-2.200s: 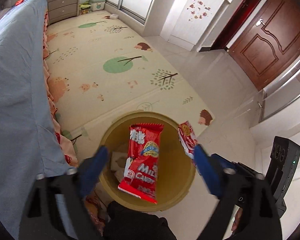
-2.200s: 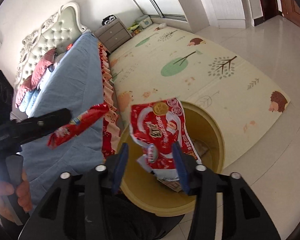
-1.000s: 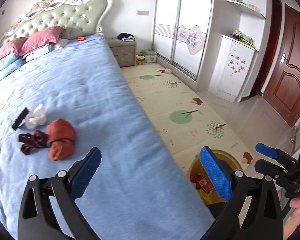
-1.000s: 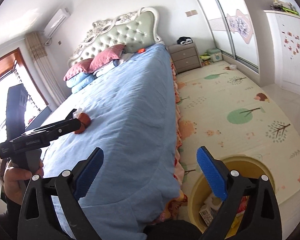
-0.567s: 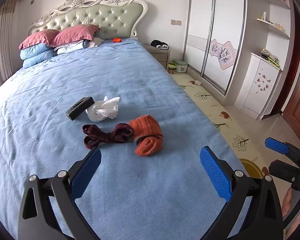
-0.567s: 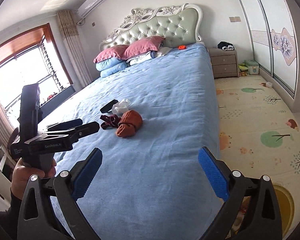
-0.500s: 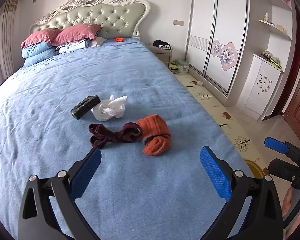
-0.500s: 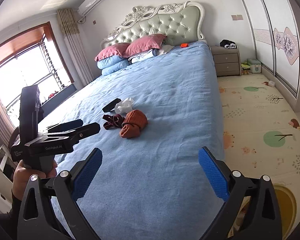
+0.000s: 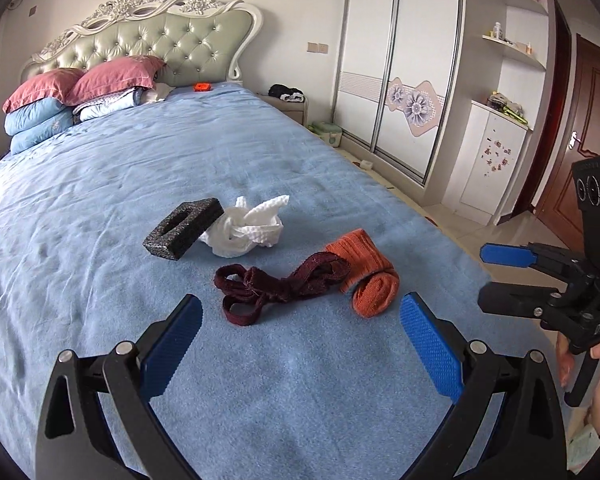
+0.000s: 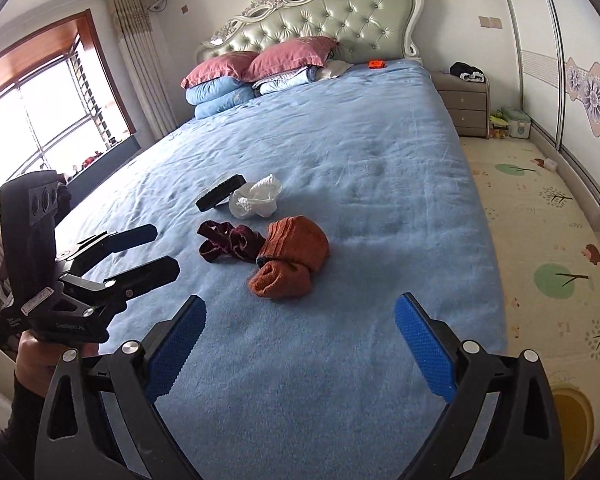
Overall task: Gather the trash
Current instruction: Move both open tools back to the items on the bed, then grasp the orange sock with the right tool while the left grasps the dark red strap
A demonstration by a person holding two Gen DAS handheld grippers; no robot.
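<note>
2 grippers, left gripper & right gripper, both wide apart, holding nothing, above the bed. Trash left: white tissue wad touching black foam block, mid-bed. Approach step; next, reach fwd past the socks & pinch the wad.

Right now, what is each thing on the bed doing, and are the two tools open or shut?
left tool: open, holding nothing, above the bed.
right tool: open, holding nothing.
black foam block: lying on the blanket, one end against the tissue.
white tissue: crumpled in a wad.
maroon band: tangled, touching the orange sock.
orange sock: folded over, lying flat.
yellow bin: on the floor beside the bed, mostly hidden.
</note>
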